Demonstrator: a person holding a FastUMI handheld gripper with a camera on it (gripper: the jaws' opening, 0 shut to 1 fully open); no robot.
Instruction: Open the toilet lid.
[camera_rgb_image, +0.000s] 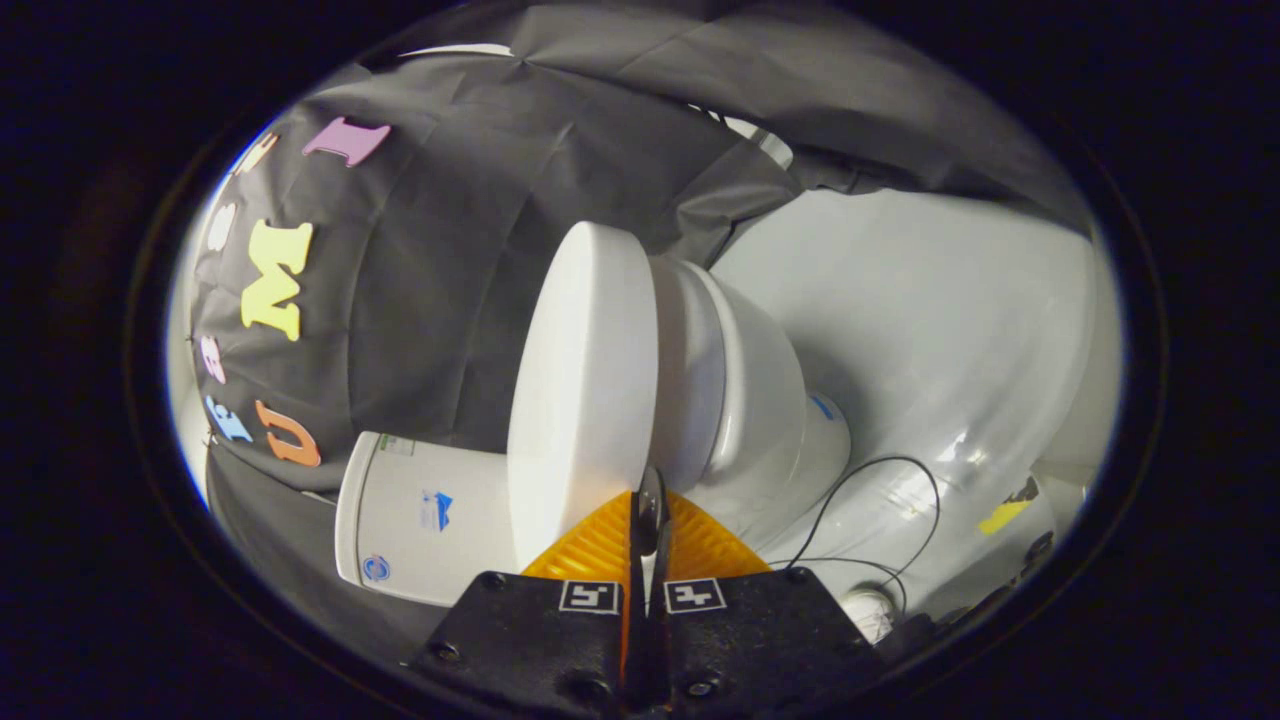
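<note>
The view is rolled to one side, so the white toilet looks tipped over. Its lid (575, 385) is a flat oval lying against the seat (688, 370), with the bowl (765, 400) beyond the seat. My gripper (650, 497) is shut, its fingers pressed together with only a thin slit between them. The fingertips sit at the lid's front rim, right at the seam between lid and seat. I cannot tell whether they touch the rim. Nothing is held between the fingers.
The toilet's tank (420, 520) lies behind the lid, against the black cloth wall (450, 270). A thin black cable (893, 462) loops across the glossy white floor (940, 330) beside the bowl. A yellow tape mark (1003, 517) lies farther out.
</note>
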